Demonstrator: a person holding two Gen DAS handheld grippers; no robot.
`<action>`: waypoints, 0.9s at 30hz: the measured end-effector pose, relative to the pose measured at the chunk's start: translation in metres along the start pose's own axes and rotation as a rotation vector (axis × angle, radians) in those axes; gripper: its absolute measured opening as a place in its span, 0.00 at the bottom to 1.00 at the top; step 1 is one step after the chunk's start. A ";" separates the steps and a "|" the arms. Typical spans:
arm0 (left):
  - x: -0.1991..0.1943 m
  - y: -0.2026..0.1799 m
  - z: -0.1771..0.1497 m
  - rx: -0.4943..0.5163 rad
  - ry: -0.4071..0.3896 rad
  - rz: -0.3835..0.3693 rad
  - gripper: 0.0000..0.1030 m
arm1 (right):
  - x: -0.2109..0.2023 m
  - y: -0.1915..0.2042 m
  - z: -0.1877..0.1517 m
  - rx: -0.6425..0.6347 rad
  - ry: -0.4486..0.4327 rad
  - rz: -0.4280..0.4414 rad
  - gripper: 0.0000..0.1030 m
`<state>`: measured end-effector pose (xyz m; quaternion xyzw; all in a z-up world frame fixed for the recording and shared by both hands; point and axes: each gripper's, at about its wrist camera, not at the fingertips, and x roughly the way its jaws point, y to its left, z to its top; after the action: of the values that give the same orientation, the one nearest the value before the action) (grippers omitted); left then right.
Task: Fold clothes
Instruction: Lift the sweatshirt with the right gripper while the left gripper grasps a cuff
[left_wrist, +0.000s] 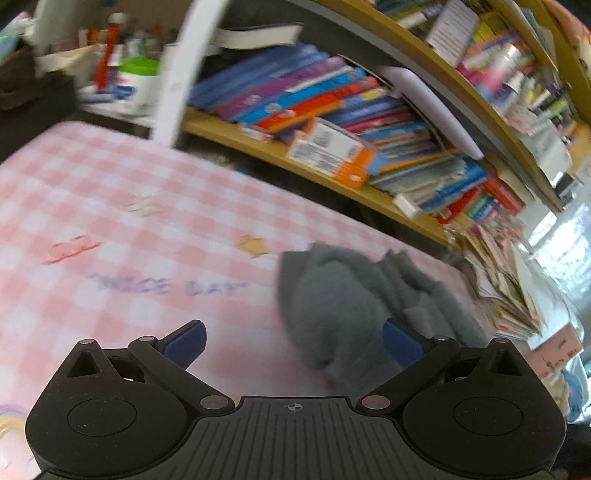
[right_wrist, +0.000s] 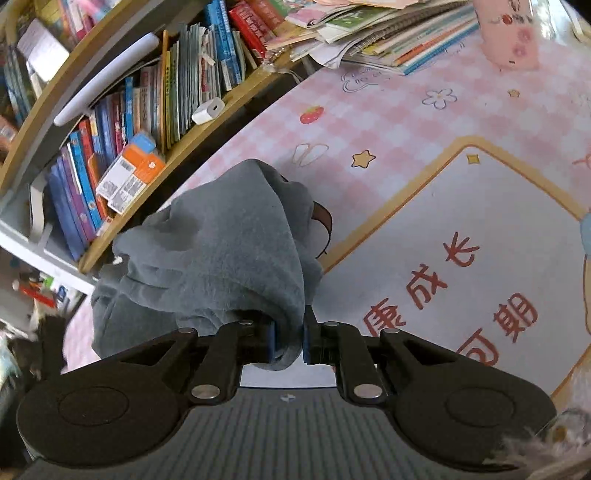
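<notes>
Each tool, left (left_wrist: 294, 341) and right (right_wrist: 288, 341), is matte black with a ribbed base, round silver pivot pins, triangular cut-outs and blue pads (left_wrist: 397, 341).

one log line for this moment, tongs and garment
left tongs: open, empty | right tongs: shut on grey garment | garment: bunched on pink checked mat, unfolded

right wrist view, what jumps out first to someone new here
A crumpled grey garment bunches in the middle, pinched by the right tongs over a pink checked tablecloth. Crammed bookshelves run along the upper left. The left tongs stand open, empty.
</notes>
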<state>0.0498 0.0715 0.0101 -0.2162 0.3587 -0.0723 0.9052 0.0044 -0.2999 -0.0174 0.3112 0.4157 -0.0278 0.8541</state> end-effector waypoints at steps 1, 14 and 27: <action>0.006 -0.005 0.003 0.000 -0.001 -0.012 0.99 | -0.004 -0.002 -0.003 -0.008 0.001 -0.006 0.12; 0.066 -0.032 0.048 -0.022 0.018 -0.043 0.09 | -0.015 -0.010 0.002 -0.086 -0.019 0.012 0.12; -0.072 0.034 -0.005 0.182 -0.267 0.059 0.05 | 0.017 0.033 -0.002 -0.267 0.085 0.134 0.15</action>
<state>-0.0069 0.1204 0.0361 -0.1305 0.2332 -0.0485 0.9624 0.0242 -0.2685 -0.0138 0.2229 0.4299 0.0977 0.8695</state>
